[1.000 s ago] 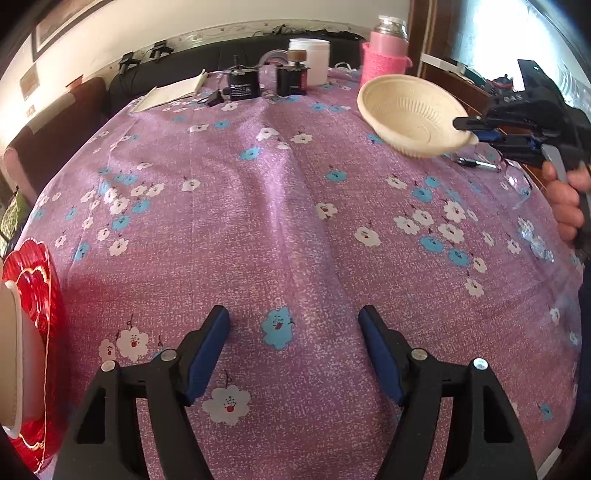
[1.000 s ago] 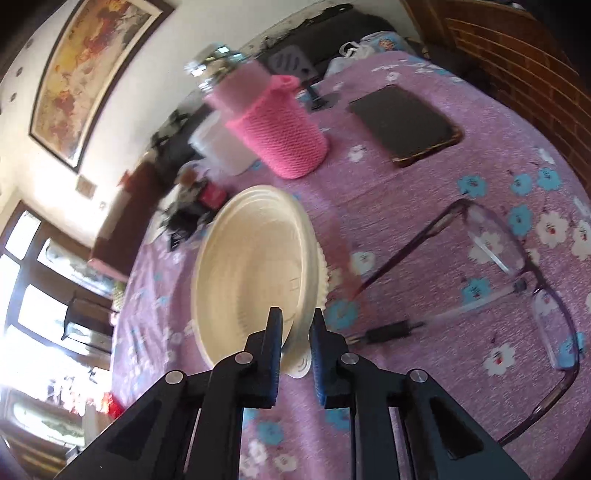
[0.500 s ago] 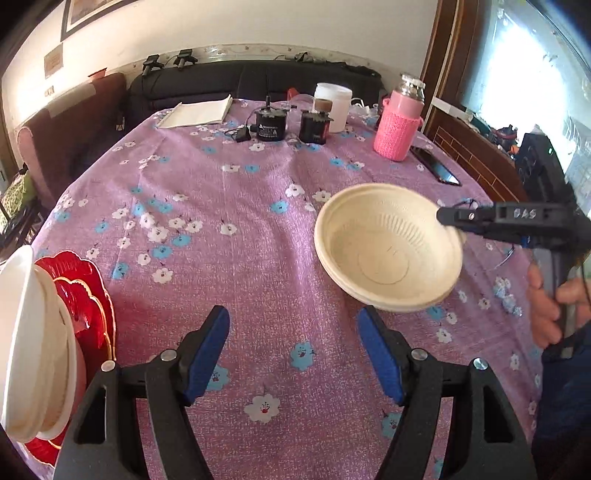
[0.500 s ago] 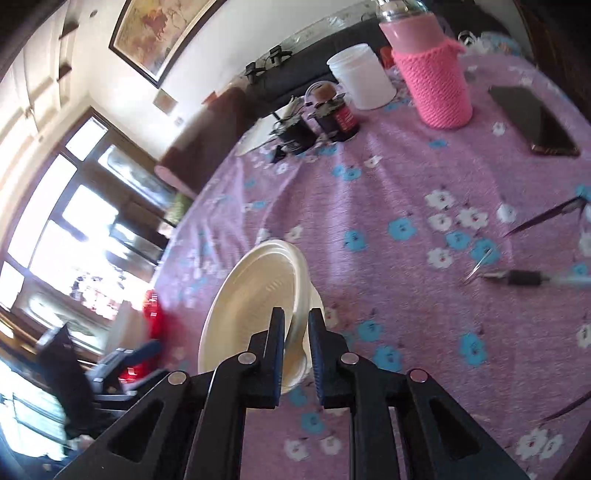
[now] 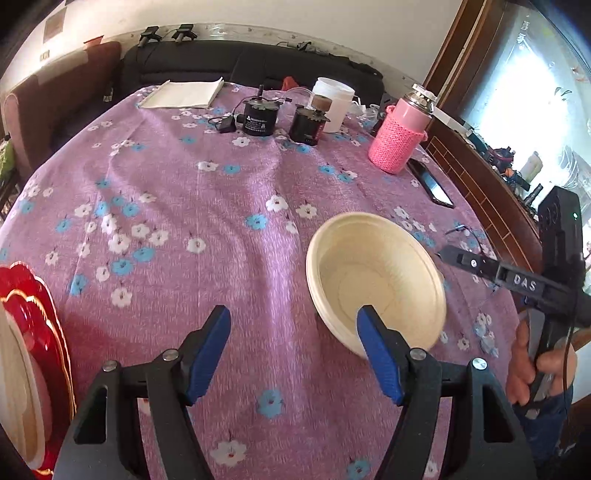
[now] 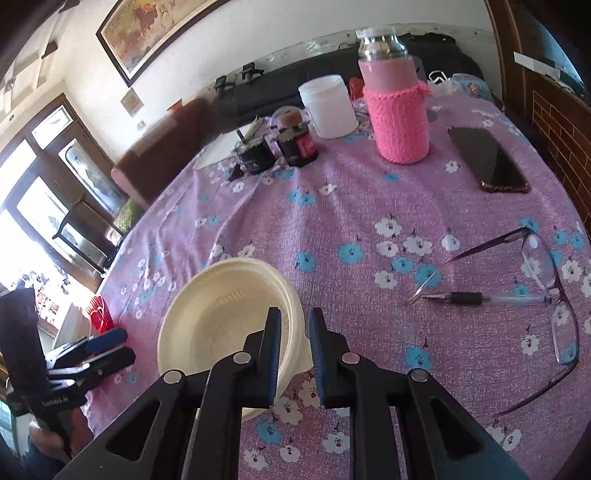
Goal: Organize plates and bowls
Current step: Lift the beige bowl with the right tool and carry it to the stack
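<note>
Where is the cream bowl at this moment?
In the right wrist view the cream bowl sits low and left of centre, its rim pinched by the right hand-held gripper; in the left wrist view it is just ahead-right of the open left hand-held gripper.

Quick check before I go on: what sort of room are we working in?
Most likely a home living or dining room: a black sofa behind the table's floral tablecloth, a framed painting on the wall, eyeglasses left out.
</note>
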The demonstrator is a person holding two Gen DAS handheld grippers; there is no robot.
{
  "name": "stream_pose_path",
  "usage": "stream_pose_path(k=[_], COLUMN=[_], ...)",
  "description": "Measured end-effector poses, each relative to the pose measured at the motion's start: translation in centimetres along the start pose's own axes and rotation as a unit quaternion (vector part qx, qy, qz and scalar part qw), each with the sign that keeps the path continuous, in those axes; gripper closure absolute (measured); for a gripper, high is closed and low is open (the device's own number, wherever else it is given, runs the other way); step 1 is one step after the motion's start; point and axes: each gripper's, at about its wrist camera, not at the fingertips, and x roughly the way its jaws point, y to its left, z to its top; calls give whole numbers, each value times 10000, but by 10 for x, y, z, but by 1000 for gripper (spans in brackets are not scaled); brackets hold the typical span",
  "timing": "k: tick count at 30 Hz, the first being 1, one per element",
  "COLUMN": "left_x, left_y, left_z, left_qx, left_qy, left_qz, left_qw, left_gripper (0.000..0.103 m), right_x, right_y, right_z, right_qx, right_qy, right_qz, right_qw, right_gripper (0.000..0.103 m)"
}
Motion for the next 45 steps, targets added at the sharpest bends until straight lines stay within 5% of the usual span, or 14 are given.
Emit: stream_pose_path(k=[5,10,12,45], left_x=[19,44,48,-14], left_y=[0,-3,-11,4], left_z=[10,13,13,-32], left_qx=[-38,-133,6,174], left_qy=[124,473,459,-1], left_qz=[16,-467,-401,175], left_qw=[9999,9977,9981,9997], left_gripper=[37,84,88,88], right_x=[11,27,29,25], right_y=[-3,-5,-4,42], right_z=[-3,-8,-10,-28], right_qx=[75,118,85,-237], right_qy=[87,299,323,498], right_qz=[161,198,231,753], right_qw=[9998,9993,9992,9956], right_gripper=[87,86,86,90])
